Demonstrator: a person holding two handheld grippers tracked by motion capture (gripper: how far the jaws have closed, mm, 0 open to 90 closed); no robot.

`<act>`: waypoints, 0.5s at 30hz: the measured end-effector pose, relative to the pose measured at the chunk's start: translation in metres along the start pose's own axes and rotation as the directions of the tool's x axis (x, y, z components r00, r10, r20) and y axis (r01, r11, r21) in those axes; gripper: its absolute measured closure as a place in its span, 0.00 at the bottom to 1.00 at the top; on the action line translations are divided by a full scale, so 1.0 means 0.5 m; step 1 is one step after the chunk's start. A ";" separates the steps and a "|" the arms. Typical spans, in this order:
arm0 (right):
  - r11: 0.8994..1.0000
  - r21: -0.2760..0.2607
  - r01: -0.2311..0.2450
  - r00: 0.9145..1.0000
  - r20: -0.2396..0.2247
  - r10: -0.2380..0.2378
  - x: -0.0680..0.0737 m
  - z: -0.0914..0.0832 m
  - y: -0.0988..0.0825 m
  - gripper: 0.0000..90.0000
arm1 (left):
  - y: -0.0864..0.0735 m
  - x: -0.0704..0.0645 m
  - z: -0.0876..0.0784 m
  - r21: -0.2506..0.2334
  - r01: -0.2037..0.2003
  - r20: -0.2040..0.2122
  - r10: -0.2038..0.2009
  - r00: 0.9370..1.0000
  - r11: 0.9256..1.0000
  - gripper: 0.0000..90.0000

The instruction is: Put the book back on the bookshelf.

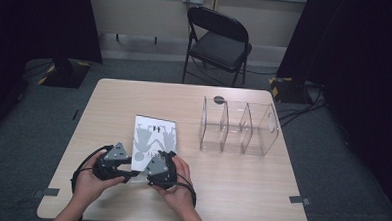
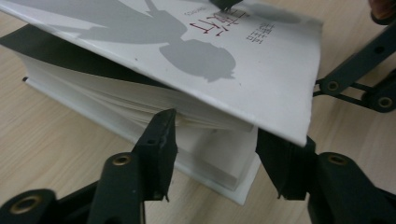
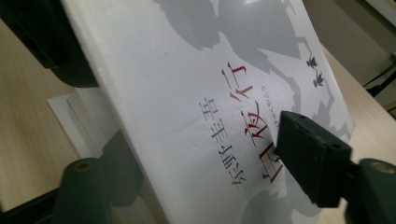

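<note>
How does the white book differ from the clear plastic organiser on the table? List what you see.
The book is white and opaque, with grey silhouettes on its cover; the organiser is see-through. The book lies low between the person's tongs with its cover lifted at one corner; the organiser stands taller, apart at the right, untouched. The book is one block of pages; the organiser is split into compartments. Both rest on the wooden table.
</note>
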State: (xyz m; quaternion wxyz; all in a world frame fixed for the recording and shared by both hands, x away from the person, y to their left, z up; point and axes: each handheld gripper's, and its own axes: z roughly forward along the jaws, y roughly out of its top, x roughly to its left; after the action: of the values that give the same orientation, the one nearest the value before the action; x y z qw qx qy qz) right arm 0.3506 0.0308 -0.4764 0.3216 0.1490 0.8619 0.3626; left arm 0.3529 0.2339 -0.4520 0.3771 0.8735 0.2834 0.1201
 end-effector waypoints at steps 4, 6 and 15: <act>1.000 0.002 0.018 1.000 -0.021 -0.018 -0.010 -0.011 0.006 0.42 | -0.015 0.003 0.001 0.006 -0.017 0.000 0.017 1.000 1.000 0.42; 1.000 0.008 0.022 0.999 -0.024 -0.021 -0.015 -0.016 0.010 0.45 | -0.021 0.005 0.002 0.001 -0.017 0.014 0.017 1.000 1.000 0.41; 0.998 0.049 0.043 0.999 -0.028 -0.042 -0.042 -0.037 0.030 0.56 | -0.037 0.006 0.000 -0.007 -0.039 0.038 0.039 0.998 0.999 0.31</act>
State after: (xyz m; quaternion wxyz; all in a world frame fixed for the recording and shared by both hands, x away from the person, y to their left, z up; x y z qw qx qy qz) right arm 0.3547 0.0212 -0.4464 0.3137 0.1337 0.8779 0.3362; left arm 0.3477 0.2458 -0.4656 0.3826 0.8800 0.2586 0.1115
